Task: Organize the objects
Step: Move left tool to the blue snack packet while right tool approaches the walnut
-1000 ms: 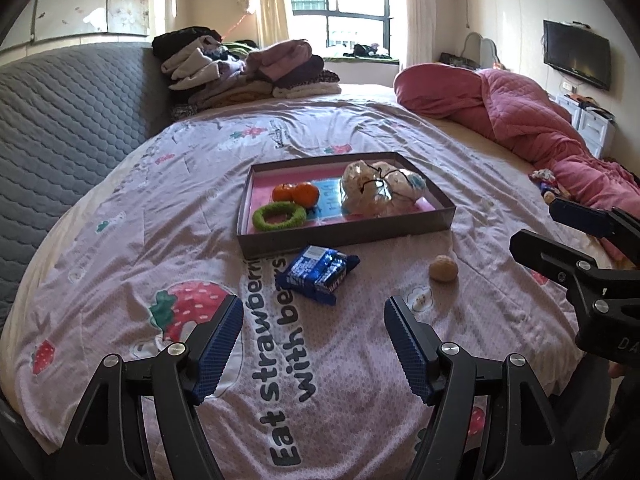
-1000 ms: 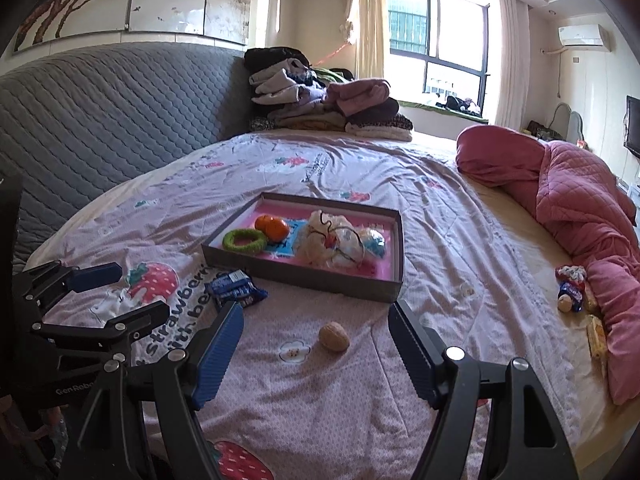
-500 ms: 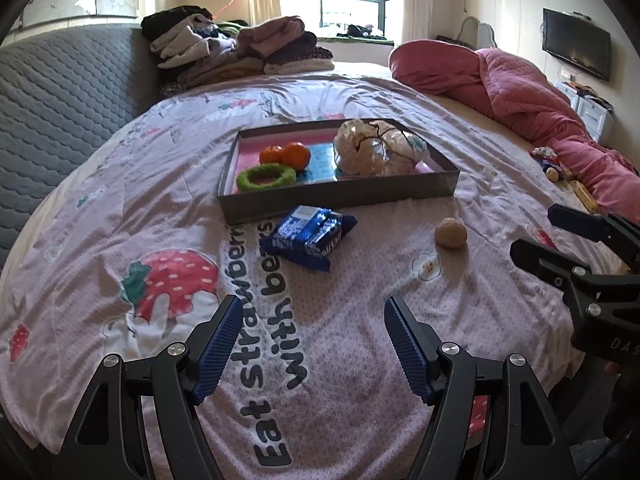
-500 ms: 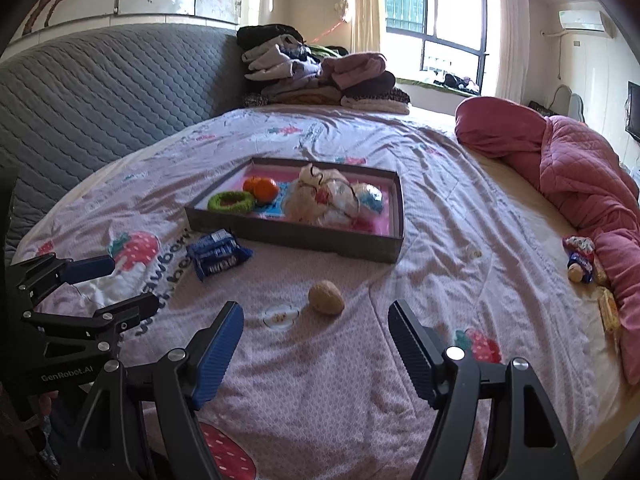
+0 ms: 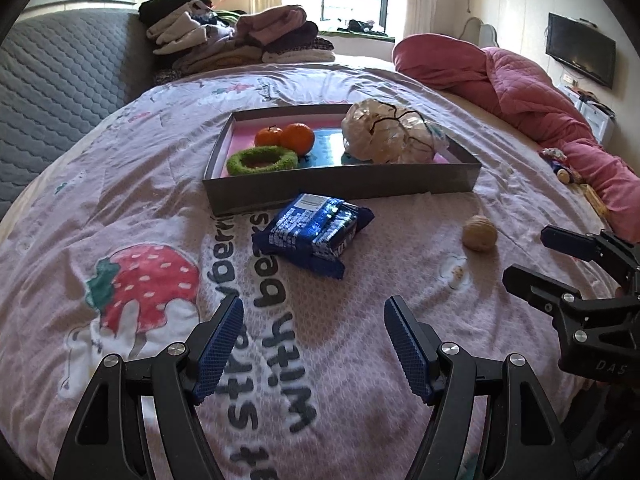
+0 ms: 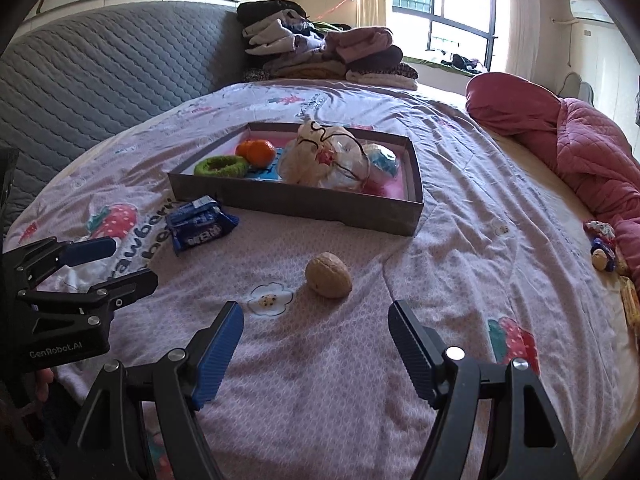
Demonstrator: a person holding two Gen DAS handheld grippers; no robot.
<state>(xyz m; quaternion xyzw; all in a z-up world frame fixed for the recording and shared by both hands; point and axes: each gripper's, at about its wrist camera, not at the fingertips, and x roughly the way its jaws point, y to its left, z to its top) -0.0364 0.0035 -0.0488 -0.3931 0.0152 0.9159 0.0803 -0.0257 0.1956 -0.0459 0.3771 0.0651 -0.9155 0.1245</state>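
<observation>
Blue pads on your left gripper (image 5: 314,340) stand wide apart with nothing between them, poised above the pink quilt (image 5: 140,208) over the printed words. Your right gripper (image 6: 316,344) is likewise spread and empty, its pads framing bare quilt just short of the walnut (image 6: 329,275).

Ahead of your left gripper lies the blue snack pack (image 5: 316,230), flat on the quilt and just in front of the tray (image 5: 340,190), close to its near wall but not clearly touching it. The walnut sits to the right of the pack, apart from it and from the tray, beside a small flower print (image 6: 269,299).

Inside the tray you have a green ring (image 5: 262,159) at the near left, two oranges (image 5: 297,138) just behind it and touching each other, and a crumpled plastic bag (image 5: 394,134) filling the right part. What the bag holds is not clear.

From the right wrist view, your left gripper shows at the left edge, jaws parted above the quilt. Folded clothes (image 6: 324,54) are piled at the far edge of the bed, and a red blanket (image 6: 580,148) is bunched along the right side.
</observation>
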